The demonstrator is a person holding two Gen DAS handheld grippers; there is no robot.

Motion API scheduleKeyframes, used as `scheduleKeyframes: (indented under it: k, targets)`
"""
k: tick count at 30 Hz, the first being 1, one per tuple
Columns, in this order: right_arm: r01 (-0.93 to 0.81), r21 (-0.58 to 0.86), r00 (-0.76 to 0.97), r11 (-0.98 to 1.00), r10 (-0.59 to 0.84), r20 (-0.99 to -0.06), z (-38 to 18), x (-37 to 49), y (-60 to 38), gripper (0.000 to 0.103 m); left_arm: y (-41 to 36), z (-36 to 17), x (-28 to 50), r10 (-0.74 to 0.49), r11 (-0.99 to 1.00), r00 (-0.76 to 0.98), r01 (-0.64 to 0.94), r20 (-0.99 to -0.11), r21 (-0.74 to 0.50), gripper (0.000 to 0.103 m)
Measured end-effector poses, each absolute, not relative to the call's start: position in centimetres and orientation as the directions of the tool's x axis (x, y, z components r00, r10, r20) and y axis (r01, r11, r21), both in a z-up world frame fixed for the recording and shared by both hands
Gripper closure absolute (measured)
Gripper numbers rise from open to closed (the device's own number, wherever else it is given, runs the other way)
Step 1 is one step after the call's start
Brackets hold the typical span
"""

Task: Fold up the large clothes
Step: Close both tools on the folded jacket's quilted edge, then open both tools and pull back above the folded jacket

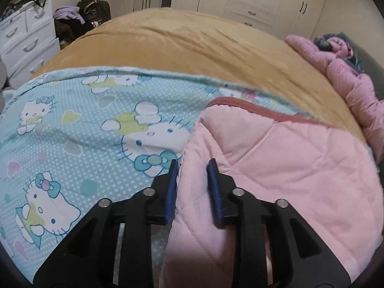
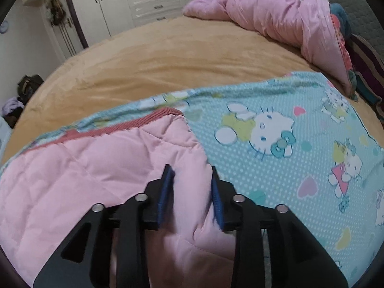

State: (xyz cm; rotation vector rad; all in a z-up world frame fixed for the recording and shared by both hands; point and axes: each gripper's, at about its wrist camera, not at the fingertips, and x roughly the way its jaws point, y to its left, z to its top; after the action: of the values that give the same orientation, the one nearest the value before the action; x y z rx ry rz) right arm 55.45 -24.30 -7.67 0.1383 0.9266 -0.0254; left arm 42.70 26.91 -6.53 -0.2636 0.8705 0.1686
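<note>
Two tongs work one fold. The left tongs (image 1: pixel 193 166) straddle the left edge of the pink flap (image 1: pixel 276 168), the right tongs (image 2: pixel 192 171) its right edge; on each, the blue fingers stand apart with cloth between, so whether they pinch is unclear. The quilt (image 2: pixel 276 168) lies printed side up on the bed (image 2: pixel 156 60), pink lining turned over it. One fold looks underway; further folds remain. Beyond lies a pink duvet (image 2: pixel 276 14).

We find no readable text, label, brand or number, only cartoon cat figures, hearts and white dots printed on the blue quilt (image 1: pixel 79 124), no lettering beside them
</note>
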Motion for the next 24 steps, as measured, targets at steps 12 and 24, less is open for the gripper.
scheduleKeyframes:
  k: [12, 24]
  targets:
    - [0.041, 0.028, 0.653, 0.999, -0.005, -0.757, -3.5, 50.2, -24.8, 0.027, 28.2, -3.6, 37.2, 0.095, 0.933, 0.658, -0.32, -0.747, -0.163, 0.041]
    - [-0.304, 0.08, 0.7, 0.949, 0.28, -0.657, 0.7, 36.9, -17.8, 0.01, 16.5, 1.6, 31.0, -0.072, 0.977, 0.733, -0.084, -0.676, -0.195, 0.009]
